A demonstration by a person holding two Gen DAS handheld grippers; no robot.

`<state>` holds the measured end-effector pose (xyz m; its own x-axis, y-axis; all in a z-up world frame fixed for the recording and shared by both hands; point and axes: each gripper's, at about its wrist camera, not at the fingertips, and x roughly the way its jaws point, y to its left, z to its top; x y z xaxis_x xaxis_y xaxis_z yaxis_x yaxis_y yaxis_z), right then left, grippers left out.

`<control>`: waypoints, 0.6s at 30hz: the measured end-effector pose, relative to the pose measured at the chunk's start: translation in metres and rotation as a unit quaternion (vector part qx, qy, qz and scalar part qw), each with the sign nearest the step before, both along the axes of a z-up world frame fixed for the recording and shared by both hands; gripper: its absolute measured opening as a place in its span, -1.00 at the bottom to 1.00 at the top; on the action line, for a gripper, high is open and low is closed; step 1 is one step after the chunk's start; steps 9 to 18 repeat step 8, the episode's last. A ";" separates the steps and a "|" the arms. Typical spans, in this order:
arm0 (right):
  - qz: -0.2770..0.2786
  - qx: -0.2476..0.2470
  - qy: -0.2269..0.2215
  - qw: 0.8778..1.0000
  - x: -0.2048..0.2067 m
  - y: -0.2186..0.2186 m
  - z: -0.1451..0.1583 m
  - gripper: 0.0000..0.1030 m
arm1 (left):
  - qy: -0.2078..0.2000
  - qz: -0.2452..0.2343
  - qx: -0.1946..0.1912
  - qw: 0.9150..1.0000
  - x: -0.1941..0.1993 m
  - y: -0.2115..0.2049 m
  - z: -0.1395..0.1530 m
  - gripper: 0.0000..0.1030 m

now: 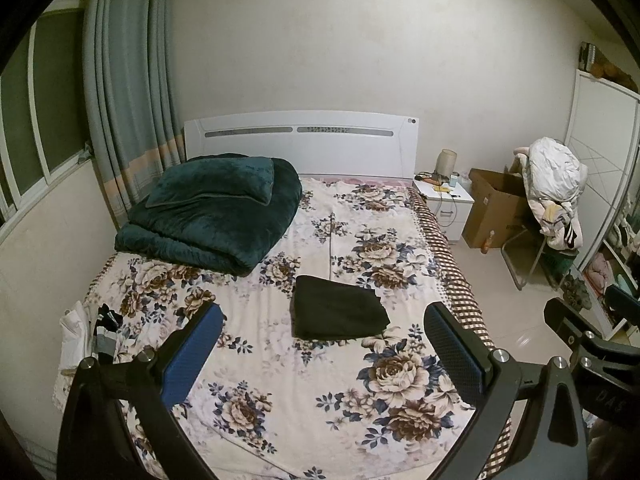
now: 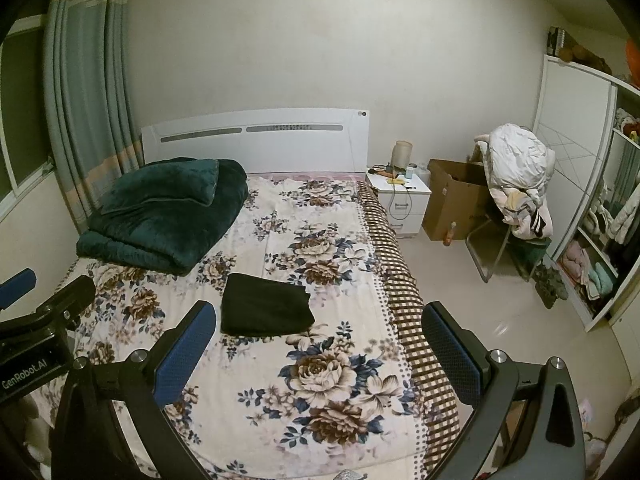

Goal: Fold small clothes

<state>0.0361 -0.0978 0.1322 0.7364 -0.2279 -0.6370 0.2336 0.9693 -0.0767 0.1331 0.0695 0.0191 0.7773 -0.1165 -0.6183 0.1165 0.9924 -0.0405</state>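
Observation:
A folded black garment lies flat in the middle of the floral bed sheet. A small heap of clothes, white and striped pieces, sits at the bed's left edge in the left wrist view. My left gripper hovers above the bed's foot, open and empty, short of the black garment. My right gripper is held beside it, open and empty too, with the garment ahead and to the left. Each gripper shows at the edge of the other's view.
A folded dark green quilt with a pillow fills the bed's far left corner below the white headboard. Right of the bed stand a white nightstand, a cardboard box, a chair piled with clothes and a wardrobe.

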 end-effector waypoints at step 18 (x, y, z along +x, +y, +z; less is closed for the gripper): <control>-0.002 0.000 -0.001 1.000 -0.003 0.001 -0.001 1.00 | -0.007 0.000 0.004 1.000 0.000 -0.007 0.004 1.00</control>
